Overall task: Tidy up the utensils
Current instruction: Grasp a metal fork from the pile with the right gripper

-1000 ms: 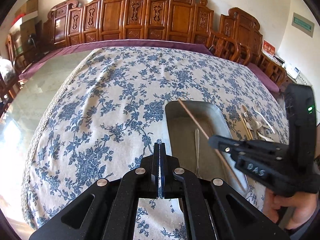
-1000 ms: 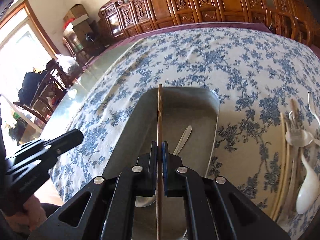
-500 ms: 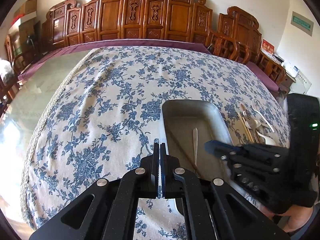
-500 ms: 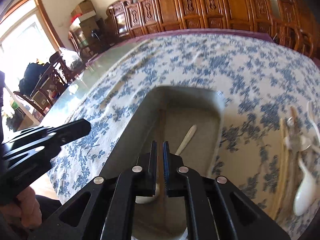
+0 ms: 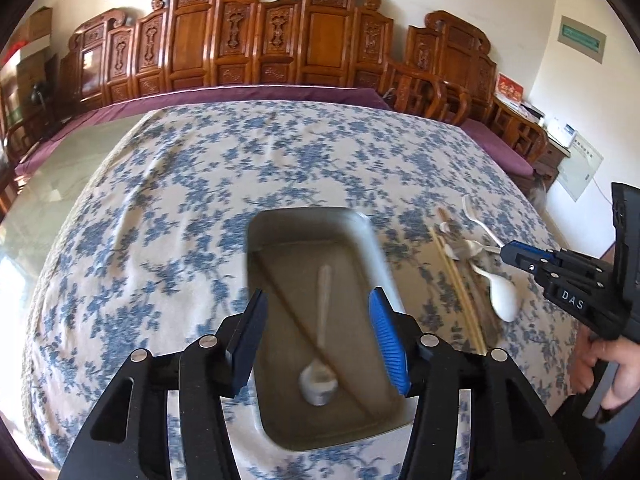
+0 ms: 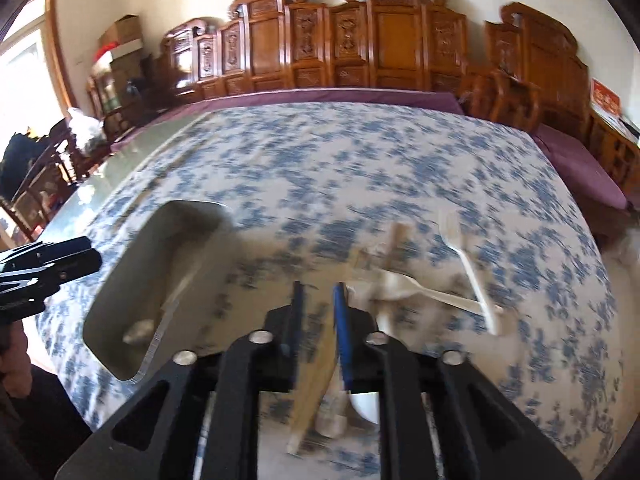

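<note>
white letters "DAS" on right claw (image 5: pixel 507 251) body, wall sign unreadable

Bright daylight pours in from the window (image 6: pixel 24 76) at left; the tablecloth (image 6: pixel 360 168) smears with motion blur, and fisheye edges bend and darken.

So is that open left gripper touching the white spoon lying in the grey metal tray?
Apart. The left wrist view shows the spoon lying between the gripper's opening jaws, untouched.

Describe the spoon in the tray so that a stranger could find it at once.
On the floral tablecloth lies a grey metal tray. The white spoon lies inside it, bowl toward the camera, beside a chopstick. It is the only spoon in the tray; the other utensils lie heaped on the cloth to its right.
</note>
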